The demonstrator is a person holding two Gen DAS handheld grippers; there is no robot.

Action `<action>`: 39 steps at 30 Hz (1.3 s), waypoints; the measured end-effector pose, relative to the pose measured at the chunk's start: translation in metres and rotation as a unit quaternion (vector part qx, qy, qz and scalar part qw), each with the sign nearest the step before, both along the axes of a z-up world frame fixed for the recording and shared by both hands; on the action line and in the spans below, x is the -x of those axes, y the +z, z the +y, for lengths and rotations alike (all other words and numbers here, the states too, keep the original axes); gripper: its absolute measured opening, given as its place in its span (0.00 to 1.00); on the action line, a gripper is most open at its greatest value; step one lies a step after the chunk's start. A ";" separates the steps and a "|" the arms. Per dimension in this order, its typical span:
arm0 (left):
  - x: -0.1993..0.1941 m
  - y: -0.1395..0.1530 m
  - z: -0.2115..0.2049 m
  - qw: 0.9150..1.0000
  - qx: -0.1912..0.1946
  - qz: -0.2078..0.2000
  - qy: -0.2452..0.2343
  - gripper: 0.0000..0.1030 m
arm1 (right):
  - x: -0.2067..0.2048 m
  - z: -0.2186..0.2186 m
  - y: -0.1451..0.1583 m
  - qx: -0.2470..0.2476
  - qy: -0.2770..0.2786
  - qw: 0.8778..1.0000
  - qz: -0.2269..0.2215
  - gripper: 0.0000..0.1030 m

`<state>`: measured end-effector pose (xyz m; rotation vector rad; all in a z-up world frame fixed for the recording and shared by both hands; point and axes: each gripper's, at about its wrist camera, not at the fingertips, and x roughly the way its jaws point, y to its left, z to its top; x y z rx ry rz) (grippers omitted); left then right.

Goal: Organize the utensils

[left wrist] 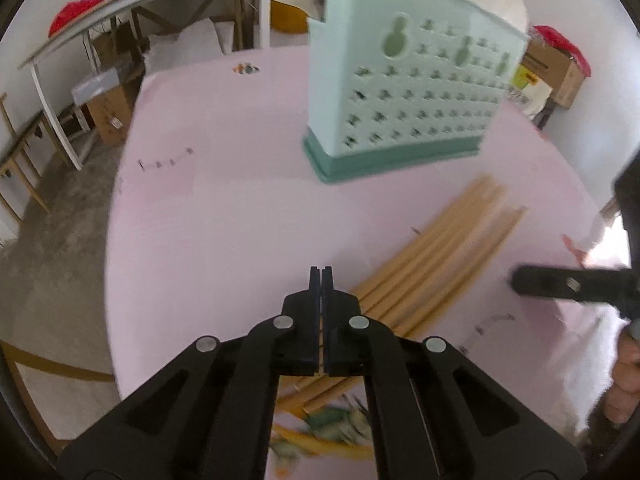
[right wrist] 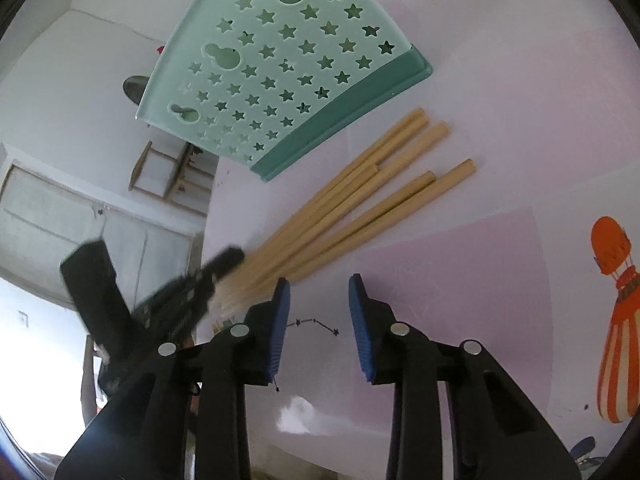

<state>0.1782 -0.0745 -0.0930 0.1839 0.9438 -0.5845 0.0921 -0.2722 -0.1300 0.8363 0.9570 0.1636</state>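
Worktop (right wrist: pixel 500 128) is carrying the mint utensil holder (right wrist: pixel 280 64) upright, with the wooden chopsticks (right wrist: pixel 360 196) fanned just beside its base, long axes running toward it. My left gripper (left wrist: pixel 321 276) is sitting pinched shut over their near ends, gripping nothing I can see; my right gripper (right wrist: pixel 318 292) is gaping open beside them.

Chopsticks' (left wrist: pixel 432 248) near ends hidden beneath left tongs (left wrist: pixel 321 276); caddy (left wrist: pixel 408 80) motion-blurred.

Bright, even daylight with soft shadows, strong fisheye bending at edges, and slight motion blur.
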 end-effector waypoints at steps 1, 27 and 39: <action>0.006 0.000 0.001 1.000 0.009 0.012 -0.003 0.00 | -0.001 0.001 -0.001 -0.001 -0.001 1.000 0.001 0.29; 0.090 -0.004 -0.030 0.989 0.090 0.107 -0.052 0.00 | -0.001 0.006 0.007 0.098 0.009 0.995 0.009 0.08; 0.072 0.011 -0.021 0.991 0.119 0.057 -0.028 0.33 | 0.003 -0.009 0.014 0.171 -0.013 0.985 0.009 0.06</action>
